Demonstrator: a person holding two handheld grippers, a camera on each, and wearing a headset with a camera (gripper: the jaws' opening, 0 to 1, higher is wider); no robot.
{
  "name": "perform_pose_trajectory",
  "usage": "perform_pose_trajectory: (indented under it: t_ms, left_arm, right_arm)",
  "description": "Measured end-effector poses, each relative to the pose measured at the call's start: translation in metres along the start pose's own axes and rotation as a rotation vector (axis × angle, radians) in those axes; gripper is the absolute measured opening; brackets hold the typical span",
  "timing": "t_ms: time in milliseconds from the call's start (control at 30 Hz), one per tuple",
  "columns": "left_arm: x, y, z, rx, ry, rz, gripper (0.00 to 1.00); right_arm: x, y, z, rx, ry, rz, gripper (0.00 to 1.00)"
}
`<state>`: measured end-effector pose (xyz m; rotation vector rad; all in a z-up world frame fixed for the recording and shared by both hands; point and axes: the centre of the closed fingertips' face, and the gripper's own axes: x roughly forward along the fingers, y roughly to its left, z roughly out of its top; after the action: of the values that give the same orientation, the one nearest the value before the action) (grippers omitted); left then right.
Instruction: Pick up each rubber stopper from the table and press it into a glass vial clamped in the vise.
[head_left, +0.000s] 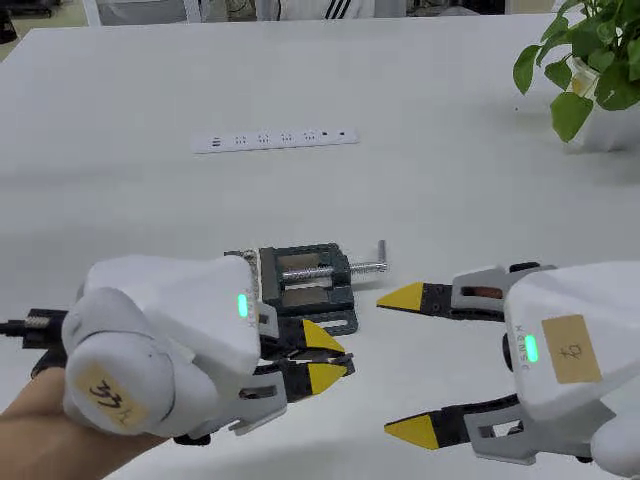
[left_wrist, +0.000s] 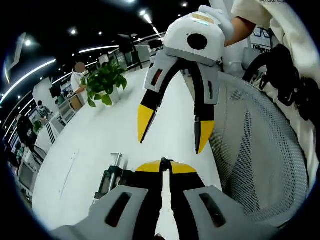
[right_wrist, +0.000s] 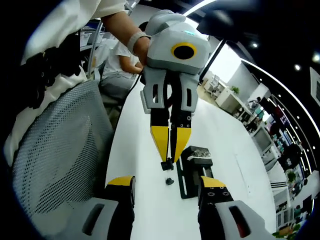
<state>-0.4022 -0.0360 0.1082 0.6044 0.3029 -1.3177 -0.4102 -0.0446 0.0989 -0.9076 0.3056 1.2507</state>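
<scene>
Both grippers had white moulded housings, black jaws tipped in yellow and a small green light; the left gripper (head_left: 328, 357), lower left, carried a handwritten yellowish label (head_left: 108, 395) on its round end cap and a black cable (head_left: 25, 325); the right gripper (head_left: 395, 365), lower right, bore a tan sticker (head_left: 570, 348); the person wore a pale short-sleeved top (left_wrist: 255, 10).

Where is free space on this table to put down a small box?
Free: the bare table between the power strip and the vise, and right of the strip up to the plant. Crowded: near the vise, between left gripper, holding a stopper, and right gripper.
</scene>
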Motion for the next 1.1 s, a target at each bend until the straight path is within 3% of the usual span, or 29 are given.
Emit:
perform_pose_trajectory:
  t_ms: [100,500,733,967,1100]
  left_arm:
    - [0.000,0.000,0.005,0.011,-0.012,-0.013,0.01]
    - [0.000,-0.003,0.011,0.021,-0.038,-0.048,0.01]
    - [-0.002,-0.007,0.011,0.014,-0.042,-0.069,0.01]
    - [-0.004,-0.010,0.012,0.012,-0.057,-0.088,0.01]
    - [-0.005,-0.012,0.011,-0.019,-0.067,-0.093,0.01]
  right_arm:
    - [0.001,-0.001,0.003,-0.031,-0.007,0.013,0.37]
    - [0.007,0.000,0.008,-0.101,-0.006,0.057,0.19]
    - [0.007,-0.002,0.012,-0.108,-0.016,0.067,0.13]
    - [0.007,0.007,0.015,-0.120,-0.031,0.109,0.07]
    - [0.007,0.008,0.016,-0.132,-0.034,0.113,0.07]
